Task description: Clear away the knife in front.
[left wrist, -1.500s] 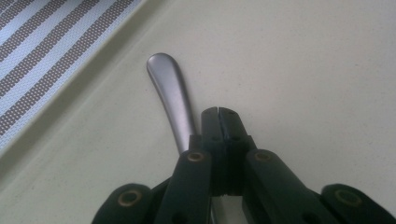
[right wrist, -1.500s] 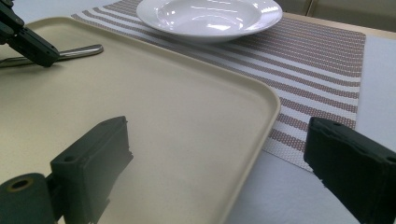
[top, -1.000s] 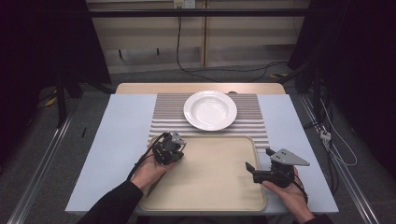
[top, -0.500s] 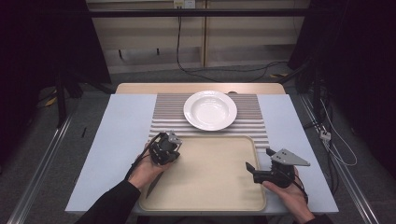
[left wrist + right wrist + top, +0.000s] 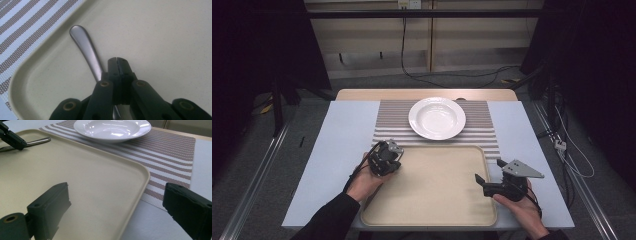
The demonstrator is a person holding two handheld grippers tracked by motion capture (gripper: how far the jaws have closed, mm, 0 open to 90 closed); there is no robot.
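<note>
Pinching a metal utensil handle (image 5: pixel 86 51), your left gripper (image 5: pixel 116 60) has its jaws pressed together at the near-left corner of the beige tray (image 5: pixel 437 200). Your right gripper (image 5: pixel 479 181) hovers with jaws spread wide over the tray's right edge. The white plate (image 5: pixel 437 117) sits on the striped mat (image 5: pixel 482 130).

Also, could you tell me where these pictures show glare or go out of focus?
High view: evenly lit table, dark surroundings. Left gripper view: a bright sheen runs along the metal handle, and the left gripper sits soft up close. Right gripper view: lamp highlights on the white plate; the right gripper is blurred.
</note>
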